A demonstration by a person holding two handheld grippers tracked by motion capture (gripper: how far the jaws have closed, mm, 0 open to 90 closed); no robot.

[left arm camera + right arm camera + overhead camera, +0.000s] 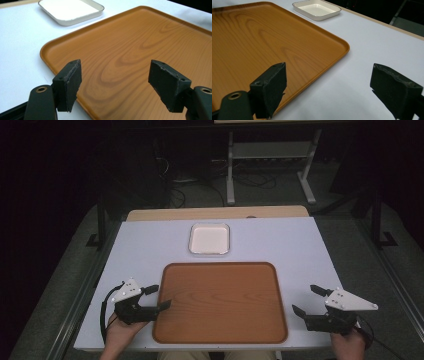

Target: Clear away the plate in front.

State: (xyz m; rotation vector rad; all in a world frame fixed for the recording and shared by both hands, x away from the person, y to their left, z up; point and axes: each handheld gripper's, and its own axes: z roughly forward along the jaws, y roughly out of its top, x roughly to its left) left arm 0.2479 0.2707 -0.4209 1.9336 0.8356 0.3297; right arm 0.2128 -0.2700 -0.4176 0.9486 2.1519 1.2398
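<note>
Grippers, two, hand-held, one at each near corner of the worktop (150,245).

Left gripper (158,297): jaws spread wide, nothing between them and nothing held. In the left gripper view (115,82) one jaw sits over the near left rim of the tray (140,50), the other over the tray's wood-grain floor; whether either touches the tray cannot be told. In the high view the jaw tips reach the tray's left edge. Grey three-cornered plate on top, black cable looping off to the left. Left hand (119,327) grips it from below.

Right gripper (309,300): jaws spread wide, empty. In the right gripper view (327,90) one jaw stands over the tray's right rim, the other over bare worktop (372,50). In the high view it sits just right of the tray, apart from it. Right hand (347,342) holds it at the worktop's near edge.

Tray (220,302): brown, wood-grain, rounded corners, raised rim, lying flat at the near centre of the worktop between the two grippers. Nothing on it.

Dish (209,239): small, white, squarish, shallow, pale rim; just beyond the tray's far edge, apart from it, and empty. Also seen at top left in the left gripper view (71,11) and at the top in the right gripper view (317,9).

Worktop: white sheet over a light wood board whose far edge shows.

Markings: no brand, label or writing legible on any item.
</note>
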